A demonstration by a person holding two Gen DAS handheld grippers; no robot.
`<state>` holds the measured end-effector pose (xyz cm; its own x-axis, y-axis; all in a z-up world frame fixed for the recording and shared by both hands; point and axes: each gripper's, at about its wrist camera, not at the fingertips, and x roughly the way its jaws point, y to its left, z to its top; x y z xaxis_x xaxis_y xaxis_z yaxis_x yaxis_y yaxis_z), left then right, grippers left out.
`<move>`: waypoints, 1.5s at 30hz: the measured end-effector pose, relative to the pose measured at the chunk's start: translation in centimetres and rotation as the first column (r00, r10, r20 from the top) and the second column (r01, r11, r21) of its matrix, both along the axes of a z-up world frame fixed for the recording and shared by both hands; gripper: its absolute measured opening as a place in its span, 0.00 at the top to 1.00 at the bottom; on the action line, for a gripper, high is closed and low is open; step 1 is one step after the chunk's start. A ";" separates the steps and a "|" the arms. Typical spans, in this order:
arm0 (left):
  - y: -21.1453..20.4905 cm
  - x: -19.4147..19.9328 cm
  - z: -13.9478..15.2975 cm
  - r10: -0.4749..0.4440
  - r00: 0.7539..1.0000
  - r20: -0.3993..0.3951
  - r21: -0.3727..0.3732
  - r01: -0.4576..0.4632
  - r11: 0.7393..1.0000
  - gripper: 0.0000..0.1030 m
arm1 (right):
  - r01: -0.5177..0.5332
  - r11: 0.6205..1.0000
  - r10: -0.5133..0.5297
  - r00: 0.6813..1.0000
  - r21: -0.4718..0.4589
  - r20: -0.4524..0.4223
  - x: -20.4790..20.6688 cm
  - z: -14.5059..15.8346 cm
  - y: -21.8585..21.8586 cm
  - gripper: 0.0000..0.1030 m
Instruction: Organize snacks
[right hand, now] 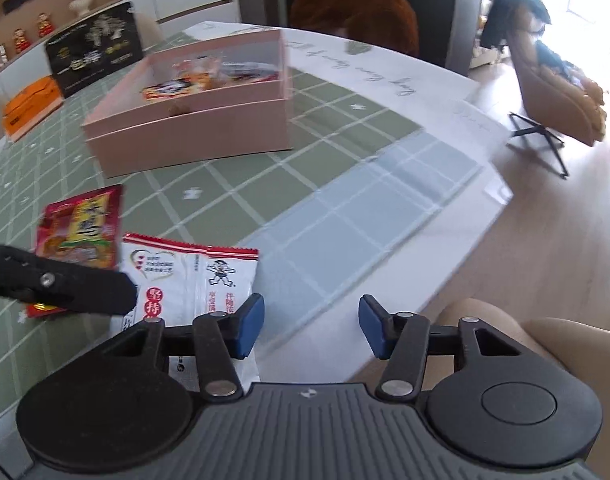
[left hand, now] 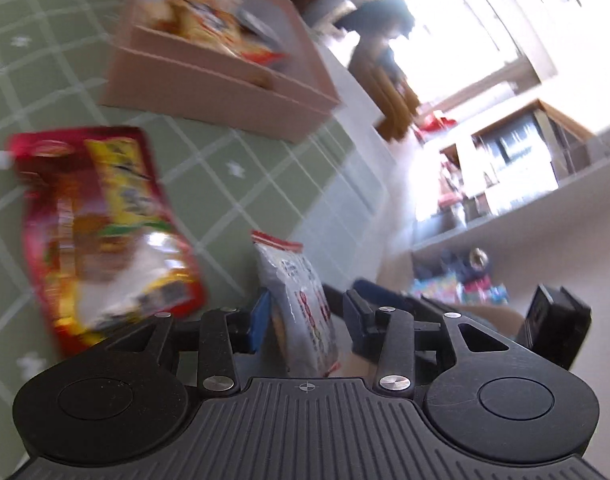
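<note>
White packet point(right hand: 193, 280) is seen at table edge point(right hand: 445, 216), lower left; bare cloth upper right. Left gripper point(left hand: 305, 316) is angled down astride it, unclamped; right gripper point(right hand: 311, 326) is held apart, empty.

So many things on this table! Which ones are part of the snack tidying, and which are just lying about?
Part of the job:
- white snack packet, between the left gripper's fingers
- red snack packet, lying on the tablecloth
- pink box, with snacks already inside
- right gripper, open, holding nothing

Just lying about:
- black box
- orange box
- figurines on the shelf
- brown chair
</note>
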<state>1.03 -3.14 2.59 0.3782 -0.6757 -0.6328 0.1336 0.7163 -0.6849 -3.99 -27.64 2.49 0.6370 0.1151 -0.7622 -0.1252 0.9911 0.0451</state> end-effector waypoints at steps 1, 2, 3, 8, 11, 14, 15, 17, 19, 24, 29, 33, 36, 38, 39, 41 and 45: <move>0.5 -0.2 0.2 0.020 1.000 0.007 0.018 -0.020 1.000 0.57 | -0.019 1.000 0.019 1.000 0.008 -0.002 -0.1 0.1 0.6 0.49; 0.9 -0.3 0.3 0.034 0.999 0.007 0.043 -0.034 0.999 0.58 | -0.044 0.999 0.044 0.999 0.017 -0.004 -0.3 0.1 1.1 0.49; 1.2 -0.3 0.3 0.042 0.999 0.002 0.072 -0.042 0.996 0.58 | -0.067 0.997 0.067 0.998 0.026 -0.004 -0.4 0.3 1.5 0.49; 1.8 -0.6 -0.2 0.041 0.999 -0.026 0.126 -0.037 0.991 0.60 | -0.118 0.992 0.117 0.993 0.036 0.033 -1.6 1.8 2.5 0.49; 1.5 -0.8 -0.4 0.025 0.999 -0.029 0.144 -0.021 0.989 0.60 | -0.133 0.988 0.131 0.991 0.075 0.023 -2.1 2.4 2.1 0.49; 1.6 -1.2 -0.8 0.013 0.999 -0.043 0.143 -0.006 0.990 0.59 | -0.155 0.982 0.157 0.987 0.106 -0.015 -2.7 1.7 2.3 0.49; 1.6 -1.3 -1.0 0.010 0.999 -0.048 0.145 -0.002 0.989 0.59 | -0.159 0.983 0.162 0.986 0.097 -0.025 -2.9 1.3 2.6 0.49; 1.7 -1.5 -1.1 0.007 0.999 -0.043 0.149 0.000 0.989 0.60 | -0.154 0.985 0.156 0.988 0.074 -0.021 -3.2 0.6 3.0 0.45; 1.7 -1.6 -1.1 0.004 0.999 -0.039 0.151 0.002 0.988 0.60 | -0.145 0.987 0.147 0.989 0.070 -0.022 -3.2 0.6 3.0 0.45; 1.2 -1.2 -1.1 -0.015 1.000 -0.008 0.148 0.016 0.989 0.60 | -0.094 0.995 0.094 0.995 0.028 -0.036 -2.7 0.1 2.0 0.45; 0.5 -0.3 -1.1 -0.026 1.000 0.010 0.131 0.024 0.991 0.55 | -0.089 0.996 0.089 0.996 0.016 -0.020 -3.0 0.0 1.8 0.45; 1.0 -1.3 1.1 -0.057 0.996 0.065 0.058 0.054 0.997 0.57 | -0.083 0.996 0.083 0.996 0.019 -0.017 -2.7 0.0 1.4 0.45; 1.4 -1.5 1.4 -0.082 0.993 0.088 -0.009 0.083 0.997 0.57 | -0.073 0.997 0.073 0.997 0.019 -0.006 -2.6 -0.1 1.2 0.45; 1.2 -0.8 0.6 -0.064 0.996 0.057 0.008 0.064 0.998 0.57 | -0.077 0.997 0.077 0.997 0.012 0.000 -2.4 -0.1 1.3 0.45; 1.0 -0.4 0.0 -0.060 0.998 0.037 0.009 0.059 0.998 0.57 | -0.083 0.997 0.083 0.997 0.008 0.005 -2.3 -0.2 1.4 0.45; 0.4 0.4 -1.4 -0.071 0.997 -0.022 -0.033 0.070 0.997 0.58 | -0.101 0.995 0.101 0.995 0.012 0.010 -2.3 -0.2 1.6 0.45; -0.8 0.7 -1.8 -0.048 0.999 -0.004 -0.009 0.048 0.999 0.72 | -0.171 0.985 0.171 0.985 0.001 0.020 -2.7 -0.2 3.0 0.45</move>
<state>1.74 -3.94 0.77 0.3422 -0.6984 -0.6286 0.1647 0.7032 -0.6917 -6.64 -24.65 2.27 0.6229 0.2259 -0.7490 -0.2939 0.9548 0.0436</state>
